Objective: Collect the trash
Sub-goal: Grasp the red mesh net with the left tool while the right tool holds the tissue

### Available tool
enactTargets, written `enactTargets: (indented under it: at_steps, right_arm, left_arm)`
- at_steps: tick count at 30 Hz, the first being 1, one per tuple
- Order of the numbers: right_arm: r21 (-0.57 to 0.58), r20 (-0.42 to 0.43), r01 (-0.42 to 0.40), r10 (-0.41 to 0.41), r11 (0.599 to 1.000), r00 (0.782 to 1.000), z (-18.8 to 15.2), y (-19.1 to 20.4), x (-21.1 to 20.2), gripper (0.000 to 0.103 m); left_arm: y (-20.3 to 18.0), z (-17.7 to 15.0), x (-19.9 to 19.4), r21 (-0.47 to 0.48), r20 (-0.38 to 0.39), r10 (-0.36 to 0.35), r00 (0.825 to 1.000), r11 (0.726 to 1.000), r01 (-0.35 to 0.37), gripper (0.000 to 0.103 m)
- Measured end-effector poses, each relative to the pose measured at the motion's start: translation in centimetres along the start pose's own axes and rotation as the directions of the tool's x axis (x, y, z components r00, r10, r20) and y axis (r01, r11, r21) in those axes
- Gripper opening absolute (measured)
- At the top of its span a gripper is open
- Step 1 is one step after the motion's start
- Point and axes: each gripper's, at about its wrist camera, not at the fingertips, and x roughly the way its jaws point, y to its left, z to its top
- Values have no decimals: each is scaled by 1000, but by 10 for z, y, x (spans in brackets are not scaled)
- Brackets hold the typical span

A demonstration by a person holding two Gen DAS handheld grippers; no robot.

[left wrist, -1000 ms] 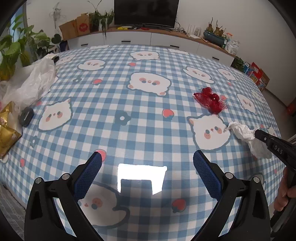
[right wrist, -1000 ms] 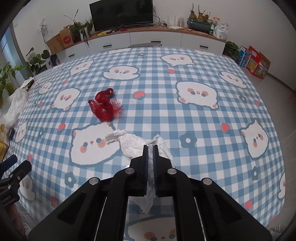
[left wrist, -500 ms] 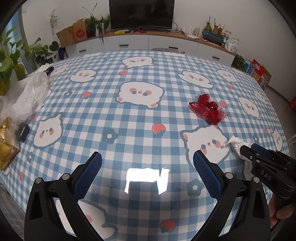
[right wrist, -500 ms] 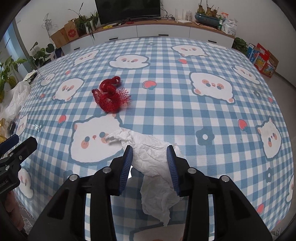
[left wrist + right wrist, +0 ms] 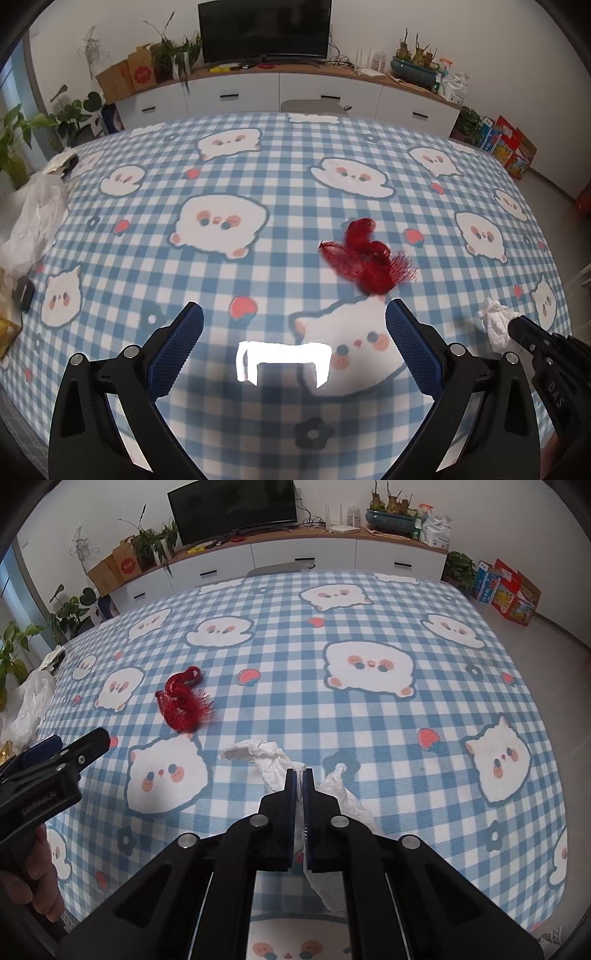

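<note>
A crumpled white tissue (image 5: 273,760) lies on the blue checked tablecloth (image 5: 369,720); my right gripper (image 5: 300,775) is shut on it. The tissue also shows in the left wrist view (image 5: 495,325) beside the right gripper's tip (image 5: 517,326). A red mesh net (image 5: 365,254) lies just beyond my left gripper (image 5: 293,328), which is open and empty, a short way in front of its right finger. The net also shows in the right wrist view (image 5: 183,701), to the left of the tissue. The left gripper appears there at the left edge (image 5: 66,753).
A white plastic bag (image 5: 33,225) lies at the table's left edge, with a small dark object (image 5: 23,293) and a gold wrapper (image 5: 5,332) near it. A white sideboard (image 5: 295,92) with a TV and plants stands behind the table. Boxes (image 5: 506,144) stand on the floor at right.
My right gripper opened over the tissue and has shut on it again. My left gripper has moved forward and right toward the red net, still open.
</note>
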Motion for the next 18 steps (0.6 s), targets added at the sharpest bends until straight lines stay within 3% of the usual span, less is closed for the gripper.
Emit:
enactTargets:
  at_steps: [9, 18]
  right_arm:
    - [17, 13, 8, -8, 1000, 1000, 5, -20, -8, 3]
    - [31, 5, 0, 0, 1000, 1000, 4, -29, -6, 3]
  left_arm:
    - [-44, 31, 43, 24, -26, 14, 1000, 1000, -13, 94]
    - [-56, 29, 71, 23, -40, 68, 997, 997, -67, 79]
